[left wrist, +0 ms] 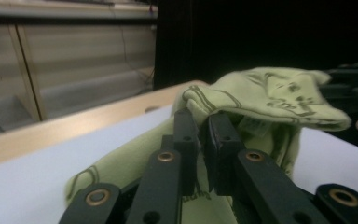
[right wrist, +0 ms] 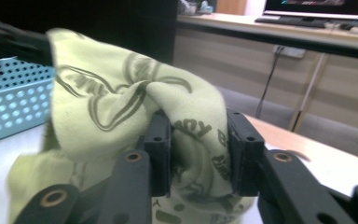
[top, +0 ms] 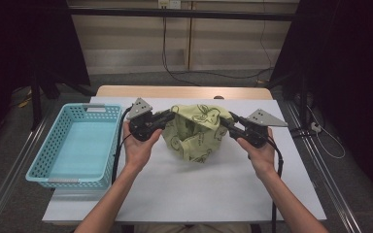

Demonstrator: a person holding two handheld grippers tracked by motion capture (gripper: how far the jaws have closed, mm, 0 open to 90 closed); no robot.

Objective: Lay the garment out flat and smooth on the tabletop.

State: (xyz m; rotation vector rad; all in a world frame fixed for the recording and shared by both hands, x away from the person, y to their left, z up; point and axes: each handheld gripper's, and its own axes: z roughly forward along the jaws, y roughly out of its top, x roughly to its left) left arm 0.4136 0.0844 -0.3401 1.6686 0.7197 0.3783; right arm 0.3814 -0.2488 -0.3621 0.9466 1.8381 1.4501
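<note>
On the white desk (top: 184, 189), beside a blue basket (top: 73, 145), a green printed cloth (top: 196, 131) was held lifted between the left gripper (top: 167, 118) and right gripper (top: 230, 125), both jaws clamped on its edges.

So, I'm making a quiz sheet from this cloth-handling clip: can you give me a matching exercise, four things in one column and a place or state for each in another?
Things:
1. green cloth
2. blue basket
3. left gripper
4. right gripper

Places or states:
A. stands at the table's left side
B. clamped on a thick bunch of fabric
C. hangs between both grippers above the white table
D. jaws nearly together, pinching a thin fold

Pairs: 1-C, 2-A, 3-D, 4-B
</note>
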